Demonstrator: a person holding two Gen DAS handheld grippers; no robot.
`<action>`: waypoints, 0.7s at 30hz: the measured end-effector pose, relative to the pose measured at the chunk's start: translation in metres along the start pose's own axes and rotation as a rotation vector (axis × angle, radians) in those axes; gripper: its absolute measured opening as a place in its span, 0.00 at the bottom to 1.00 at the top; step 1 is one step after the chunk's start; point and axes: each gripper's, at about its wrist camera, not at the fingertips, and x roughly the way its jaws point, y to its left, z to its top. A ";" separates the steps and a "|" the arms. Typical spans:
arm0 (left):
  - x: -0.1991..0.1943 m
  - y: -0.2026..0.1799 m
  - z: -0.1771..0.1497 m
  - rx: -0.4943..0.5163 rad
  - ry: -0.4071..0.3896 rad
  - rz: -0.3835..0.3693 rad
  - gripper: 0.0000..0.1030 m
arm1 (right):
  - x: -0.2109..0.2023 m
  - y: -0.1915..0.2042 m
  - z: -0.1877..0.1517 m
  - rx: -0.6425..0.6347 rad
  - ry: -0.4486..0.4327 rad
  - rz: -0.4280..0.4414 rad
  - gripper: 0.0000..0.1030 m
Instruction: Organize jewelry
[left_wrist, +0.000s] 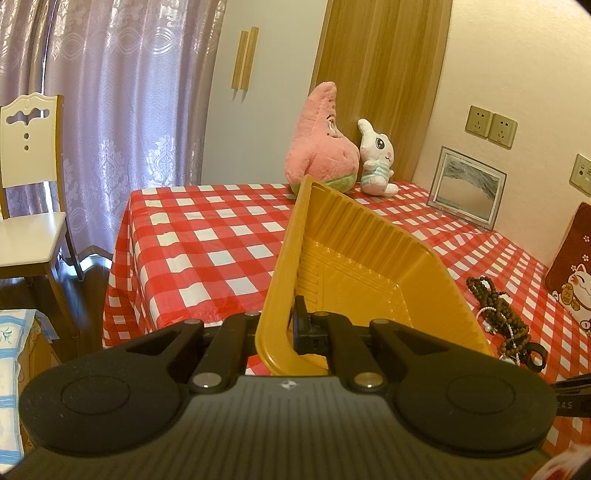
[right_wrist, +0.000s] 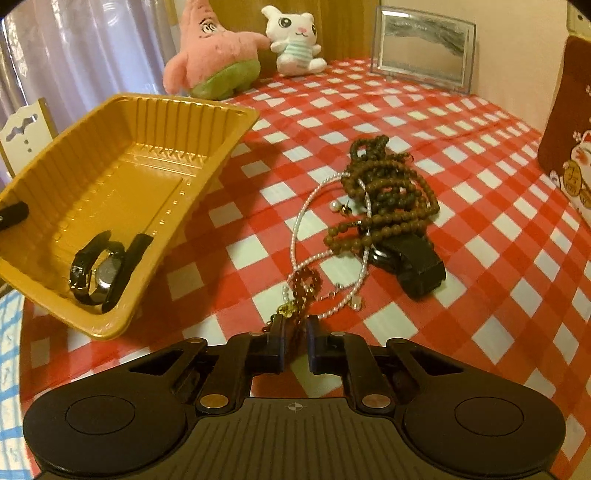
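Note:
My left gripper (left_wrist: 291, 325) is shut on the rim of a yellow plastic tray (left_wrist: 373, 280) and holds it tilted above the table. In the right wrist view the tray (right_wrist: 122, 155) holds a black wristwatch (right_wrist: 99, 273). My right gripper (right_wrist: 295, 332) is closing around a small dark red bead bracelet with a gold charm (right_wrist: 301, 291); its jaws stand a little apart. Beyond it lie a white pearl necklace (right_wrist: 306, 218), a heap of brown bead strands (right_wrist: 384, 192) and a black watch (right_wrist: 413, 262). The brown beads also show in the left wrist view (left_wrist: 498, 310).
The red-and-white checked tablecloth (right_wrist: 461, 184) covers the table. A pink star plush (right_wrist: 210, 55), a white bunny plush (right_wrist: 295, 40) and a picture frame (right_wrist: 423, 51) stand at the back. A brown lucky-cat cushion (right_wrist: 569, 122) is at right. A white chair (left_wrist: 29, 177) stands left.

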 end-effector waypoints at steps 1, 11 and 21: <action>0.000 0.000 0.000 0.001 0.000 0.000 0.05 | 0.002 0.002 0.001 -0.005 -0.005 -0.007 0.12; 0.001 0.001 0.001 -0.002 0.000 0.001 0.05 | 0.006 0.006 0.003 -0.037 -0.016 -0.019 0.04; 0.002 0.001 0.001 -0.002 0.000 0.000 0.05 | -0.038 -0.013 0.018 0.093 -0.087 0.096 0.04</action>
